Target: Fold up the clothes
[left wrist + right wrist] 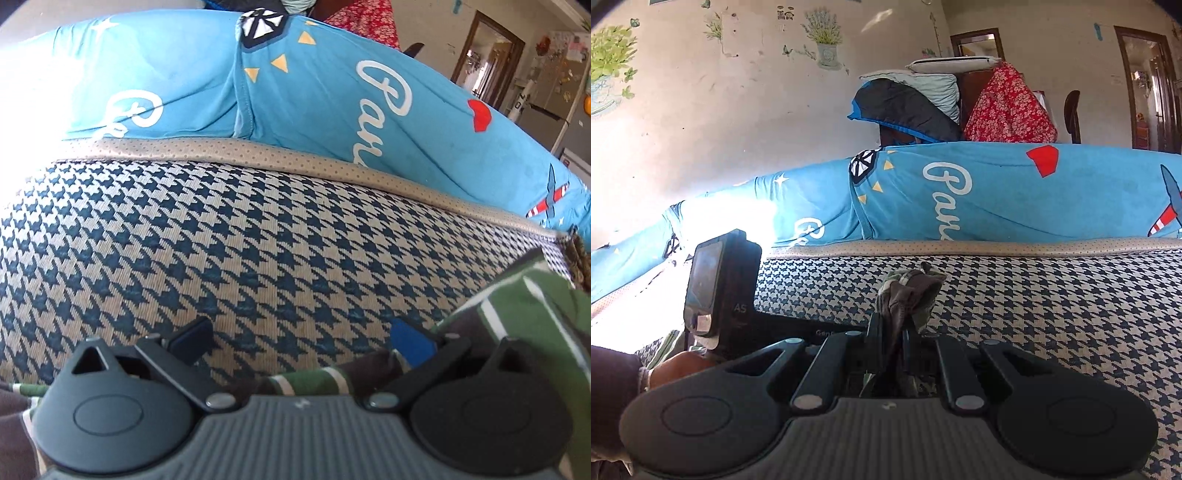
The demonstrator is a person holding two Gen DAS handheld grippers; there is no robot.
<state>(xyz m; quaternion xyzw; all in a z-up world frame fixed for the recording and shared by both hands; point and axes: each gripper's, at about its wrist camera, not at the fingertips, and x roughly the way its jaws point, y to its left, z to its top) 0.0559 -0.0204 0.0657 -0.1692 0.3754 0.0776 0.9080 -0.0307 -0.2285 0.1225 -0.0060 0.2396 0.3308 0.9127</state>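
A green garment with white and dark stripes [517, 317] lies on the houndstooth mattress [258, 240], at the right edge of the left wrist view and running under the gripper. My left gripper [299, 341] is open, blue pads [410, 345] wide apart over the mattress, the right pad at the cloth's edge. In the right wrist view my right gripper [890, 332] is shut on a bunched fold of the same green and brown garment [910, 291], which sticks up past the fingers.
A blue quilt with white lettering [997, 195] is rolled along the mattress's far edge. Pillows and a red floral cloth [1008, 107] are piled behind it. The left device's camera block [720, 288] and a hand [679, 365] sit at the left. Strong sunlight glares there.
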